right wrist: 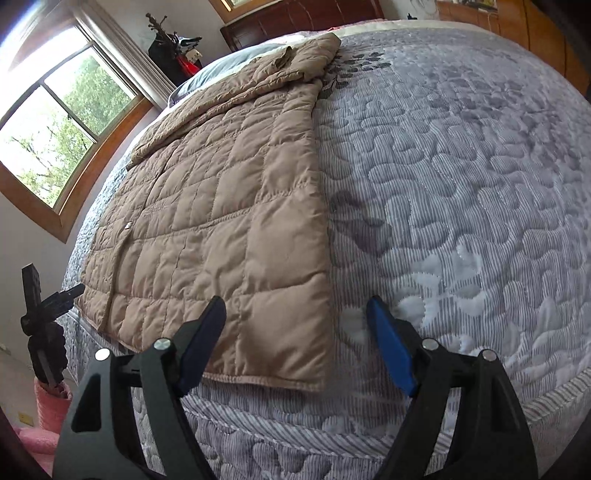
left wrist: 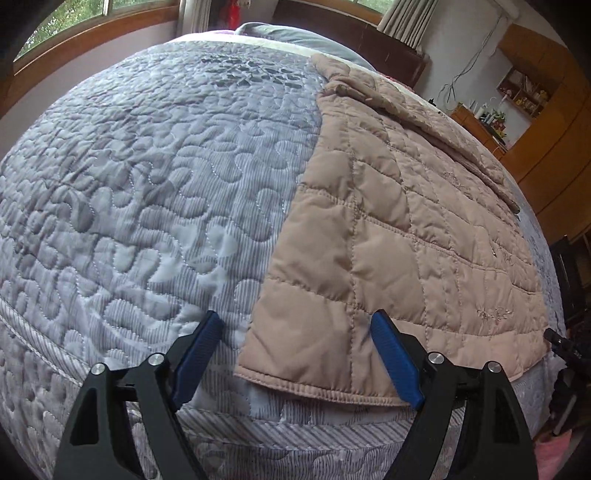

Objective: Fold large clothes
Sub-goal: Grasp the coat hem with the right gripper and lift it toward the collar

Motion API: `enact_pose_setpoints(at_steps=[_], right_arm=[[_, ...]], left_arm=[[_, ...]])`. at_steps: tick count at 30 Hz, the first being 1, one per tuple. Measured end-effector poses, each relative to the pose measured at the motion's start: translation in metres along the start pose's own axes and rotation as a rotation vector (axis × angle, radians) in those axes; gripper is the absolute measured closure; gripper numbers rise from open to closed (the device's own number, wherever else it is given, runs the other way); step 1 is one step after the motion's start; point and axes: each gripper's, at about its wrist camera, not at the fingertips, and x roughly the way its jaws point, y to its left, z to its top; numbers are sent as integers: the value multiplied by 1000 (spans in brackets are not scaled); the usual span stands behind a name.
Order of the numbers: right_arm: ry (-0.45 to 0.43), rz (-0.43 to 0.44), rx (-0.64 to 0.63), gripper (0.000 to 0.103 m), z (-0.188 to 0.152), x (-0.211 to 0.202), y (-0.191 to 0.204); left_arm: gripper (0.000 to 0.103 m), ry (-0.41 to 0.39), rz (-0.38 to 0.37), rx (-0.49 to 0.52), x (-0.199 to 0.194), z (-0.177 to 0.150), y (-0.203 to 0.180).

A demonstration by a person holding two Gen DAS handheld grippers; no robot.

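Note:
A tan quilted jacket point(left wrist: 399, 229) lies flat on the bed, sides folded in, its hem at the near edge of the mattress. It also shows in the right wrist view point(right wrist: 229, 221). My left gripper point(left wrist: 295, 354) is open, its blue pads straddling the jacket's near left hem corner, just above it. My right gripper point(right wrist: 295, 343) is open, its pads straddling the jacket's near right hem corner. Neither holds anything. The other gripper's black tip shows at the frame edge in the left wrist view point(left wrist: 561, 343) and in the right wrist view point(right wrist: 55, 299).
The bed has a grey-blue quilted bedspread point(left wrist: 147, 184) and a pillow point(left wrist: 295, 35) at the far end. A window point(right wrist: 62, 122) is on one side, wooden furniture point(left wrist: 546, 129) on the other. A pink object point(right wrist: 51, 406) stands on the floor by the bed.

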Motion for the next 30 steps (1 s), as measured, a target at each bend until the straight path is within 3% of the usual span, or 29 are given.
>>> enact_pose_setpoints(at_steps=[2,3,5,6,7,10,18,27,30], right_arm=[[7,-5,-12,45,1,2,2],[10,0,-20,55,1,3,4],[20,32,-25,67,2,4,6],[19,32,-28,77,3,4,8],[21,31,-41,81,2,4,10],[12,26,-55,90,0,1,16],[-33,40,-96,93,-15,-31,27],[-62,56,-111,93,-64,-67,32],[-54,36,-95,93,-73,-61,27]], left_arm=[[25,-6,5,14,0,1,-4],[39,-3,-7,20,0,1,-6],[49,-5,7,25,-1,1,-9],[63,-12,21,37,-3,0,-11],[76,-13,16,45,-4,-1,-13],[89,-29,4,51,-12,-2,-15],[92,-92,2,87,-50,-17,-19],[92,-78,33,118,-82,-68,-19],[92,-72,51,121,-80,-81,-20]])
